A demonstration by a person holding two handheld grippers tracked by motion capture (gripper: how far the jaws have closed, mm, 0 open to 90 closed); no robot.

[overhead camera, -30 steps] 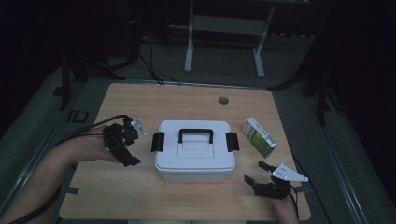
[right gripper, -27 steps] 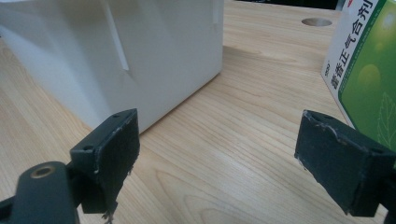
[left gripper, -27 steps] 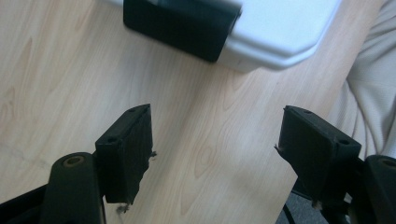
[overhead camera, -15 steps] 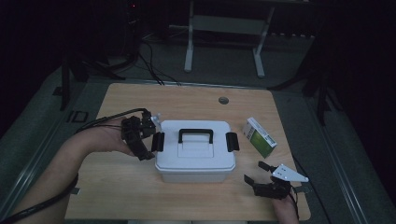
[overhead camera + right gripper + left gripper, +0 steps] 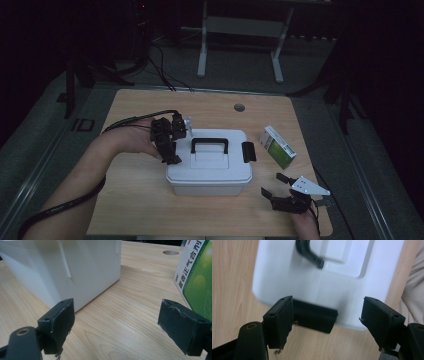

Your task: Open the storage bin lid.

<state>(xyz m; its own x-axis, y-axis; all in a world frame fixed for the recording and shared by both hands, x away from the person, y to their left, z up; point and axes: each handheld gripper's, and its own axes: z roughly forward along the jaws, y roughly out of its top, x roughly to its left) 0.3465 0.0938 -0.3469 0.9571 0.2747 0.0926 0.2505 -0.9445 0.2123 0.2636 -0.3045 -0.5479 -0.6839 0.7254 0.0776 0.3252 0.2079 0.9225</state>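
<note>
A white lidded box (image 5: 210, 170) with a black handle (image 5: 210, 145) stands mid-table. A black latch (image 5: 248, 151) sits on its right end. My left gripper (image 5: 170, 156) hovers at the box's left end and covers the latch there. In the left gripper view its jaws (image 5: 327, 302) stand wide apart, and the left latch (image 5: 317, 317) lies beyond and between them, untouched, below the lid (image 5: 332, 277). My right gripper (image 5: 272, 184) rests near the front right corner, open and holding nothing. In its own view the right gripper (image 5: 117, 307) frames bare wood between the box wall (image 5: 75, 262) and a green carton (image 5: 195, 277).
The green and white carton (image 5: 278, 146) lies to the right of the box. A round cable hole (image 5: 239, 107) sits near the table's far edge. Metal stand legs (image 5: 202, 45) rise behind the table on the dark floor. A cable (image 5: 130, 122) trails left from my left gripper.
My left gripper has travelled to the right, from the open wood left of the box to its left end. Its jaws stay equally wide. The right gripper has kept still.
</note>
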